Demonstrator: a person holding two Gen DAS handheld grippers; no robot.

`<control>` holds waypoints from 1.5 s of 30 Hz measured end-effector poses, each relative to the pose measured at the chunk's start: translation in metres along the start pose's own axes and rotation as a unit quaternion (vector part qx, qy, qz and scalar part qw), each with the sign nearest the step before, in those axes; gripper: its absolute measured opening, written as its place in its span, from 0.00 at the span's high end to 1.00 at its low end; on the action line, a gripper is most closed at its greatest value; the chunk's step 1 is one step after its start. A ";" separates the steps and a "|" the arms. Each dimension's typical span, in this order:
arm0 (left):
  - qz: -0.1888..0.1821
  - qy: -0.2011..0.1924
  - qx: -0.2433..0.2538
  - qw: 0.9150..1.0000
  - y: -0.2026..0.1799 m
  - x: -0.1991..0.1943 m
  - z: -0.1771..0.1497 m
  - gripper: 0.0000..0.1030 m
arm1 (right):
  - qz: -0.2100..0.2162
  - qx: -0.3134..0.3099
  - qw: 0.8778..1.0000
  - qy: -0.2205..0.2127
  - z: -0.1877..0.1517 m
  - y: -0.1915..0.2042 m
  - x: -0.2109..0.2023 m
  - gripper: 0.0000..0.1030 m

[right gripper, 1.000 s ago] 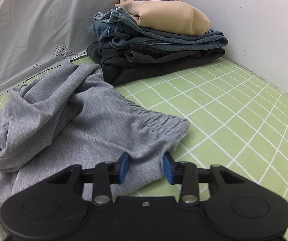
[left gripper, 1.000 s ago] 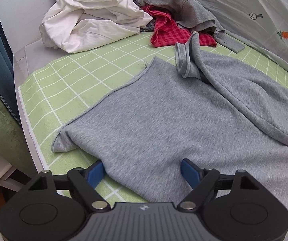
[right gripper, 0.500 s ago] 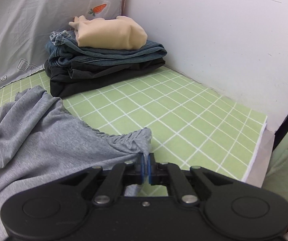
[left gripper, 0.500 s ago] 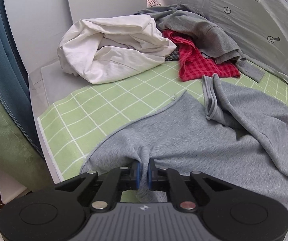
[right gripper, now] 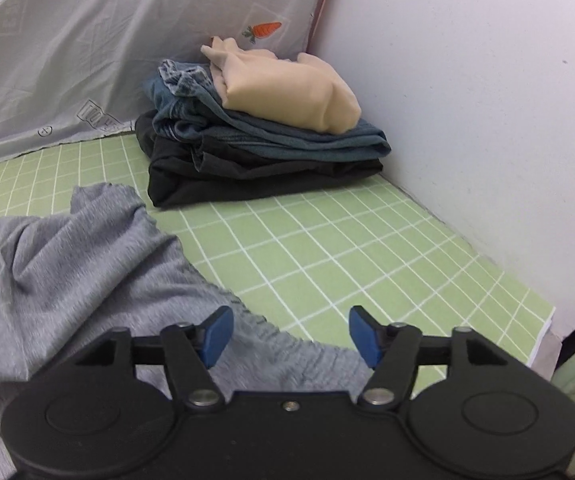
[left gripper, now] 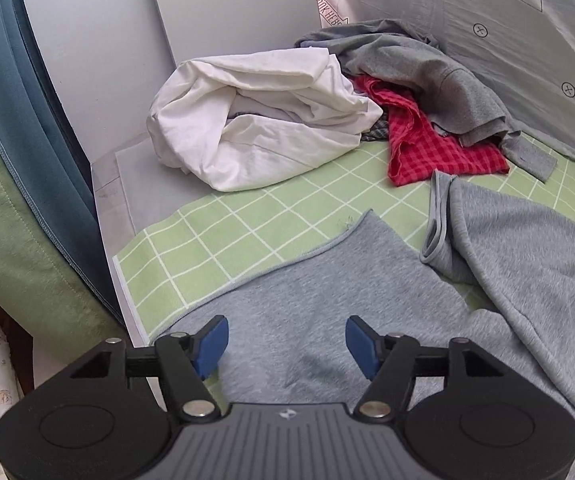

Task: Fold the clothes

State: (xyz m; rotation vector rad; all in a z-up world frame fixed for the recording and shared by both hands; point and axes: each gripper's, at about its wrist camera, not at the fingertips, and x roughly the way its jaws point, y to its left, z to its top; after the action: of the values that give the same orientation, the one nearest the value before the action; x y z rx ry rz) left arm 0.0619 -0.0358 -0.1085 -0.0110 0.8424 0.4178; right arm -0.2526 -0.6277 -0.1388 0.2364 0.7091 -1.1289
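Green grid mat (right gripper: 327, 248) w/ grey garment (left gripper: 327, 288); white wall (right gripper: 467, 80).

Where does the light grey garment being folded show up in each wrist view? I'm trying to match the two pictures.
Left wrist view: the grey garment fills the lower right, running under the open left claw.
Right wrist view: the same garment fills the lower left, its gathered waistband edge passing under the open right claw.
Shared landmark: the green checked mat beneath it.
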 end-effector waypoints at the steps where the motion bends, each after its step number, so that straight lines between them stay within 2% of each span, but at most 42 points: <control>1: -0.002 -0.006 -0.002 1.000 -0.004 -0.003 0.003 0.21 | 0.013 -0.001 1.000 -0.008 0.008 0.007 0.004 0.22; 3: -0.018 -0.004 0.007 1.000 -0.017 -0.006 0.004 0.19 | 0.037 -0.005 0.999 -0.019 0.022 0.020 0.015 0.22; 7: -0.061 0.005 0.070 0.996 -0.066 -0.012 -0.009 0.19 | 0.102 -0.044 0.993 -0.032 0.046 0.058 0.040 0.25; 10: -0.101 0.015 0.118 0.988 -0.104 -0.019 -0.025 0.19 | 0.127 -0.070 0.989 -0.038 0.058 0.086 0.056 0.25; 13: -0.138 0.019 0.166 0.976 -0.138 -0.026 -0.040 0.19 | 0.133 -0.056 0.989 -0.026 0.065 0.104 0.074 0.26; 14: -0.144 0.019 0.183 0.972 -0.147 -0.027 -0.044 0.19 | 0.140 -0.044 0.989 -0.014 0.065 0.108 0.081 0.32; 17: -0.159 0.022 0.224 0.961 -0.172 -0.029 -0.053 0.19 | 0.138 -0.046 0.989 0.007 0.059 0.120 0.089 0.75; 20: -0.170 0.043 0.233 0.956 -0.183 -0.025 -0.058 0.19 | 0.120 -0.132 0.983 -0.034 0.045 0.142 0.066 0.81; 22: -0.169 0.053 0.246 0.953 -0.189 -0.022 -0.064 0.19 | 0.126 -0.165 0.977 -0.048 0.033 0.153 0.048 0.81; 25: -0.160 0.044 0.245 0.955 -0.193 -0.023 -0.069 0.16 | 0.135 -0.175 0.974 -0.043 0.018 0.158 0.035 0.80; 27: -0.160 0.050 0.238 0.957 -0.193 -0.020 -0.068 0.15 | 0.139 -0.173 0.975 -0.029 0.010 0.159 0.031 0.72; 30: -0.159 0.058 0.224 0.960 -0.190 -0.016 -0.066 0.08 | 0.162 -0.158 0.974 -0.016 0.013 0.151 0.030 0.62; 32: -0.162 0.063 0.214 0.961 -0.187 -0.013 -0.065 0.06 | 0.182 -0.121 0.976 -0.013 0.021 0.140 0.028 0.60; 34: -0.163 0.066 0.207 0.962 -0.185 -0.012 -0.065 0.06 | 0.203 -0.044 0.978 -0.016 0.034 0.120 0.028 0.60; 36: -0.165 0.070 0.200 0.963 -0.184 -0.011 -0.065 0.05 | 0.219 0.039 0.975 -0.020 0.048 0.098 0.029 0.59; 38: -0.164 0.068 0.204 0.963 -0.185 -0.011 -0.065 0.03 | 0.215 0.088 0.972 -0.027 0.059 0.081 0.036 0.59; 39: -0.163 0.067 0.206 0.963 -0.185 -0.011 -0.066 0.03 | 0.207 0.092 0.974 -0.027 0.063 0.077 0.040 0.59; 42: -0.162 0.066 0.209 0.962 -0.185 -0.011 -0.066 0.02 | 0.163 0.050 0.985 -0.018 0.071 0.078 0.063 0.59; 45: -0.162 0.068 0.206 0.963 -0.184 -0.010 -0.065 0.02 | 0.180 0.028 0.983 0.009 0.071 0.083 0.083 0.59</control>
State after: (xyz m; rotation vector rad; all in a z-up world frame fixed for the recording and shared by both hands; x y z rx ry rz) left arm 0.0761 -0.2196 -0.1730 0.2076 1.0304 -0.0735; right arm -0.1313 -0.6903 -0.1507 0.4068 0.6206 -0.8023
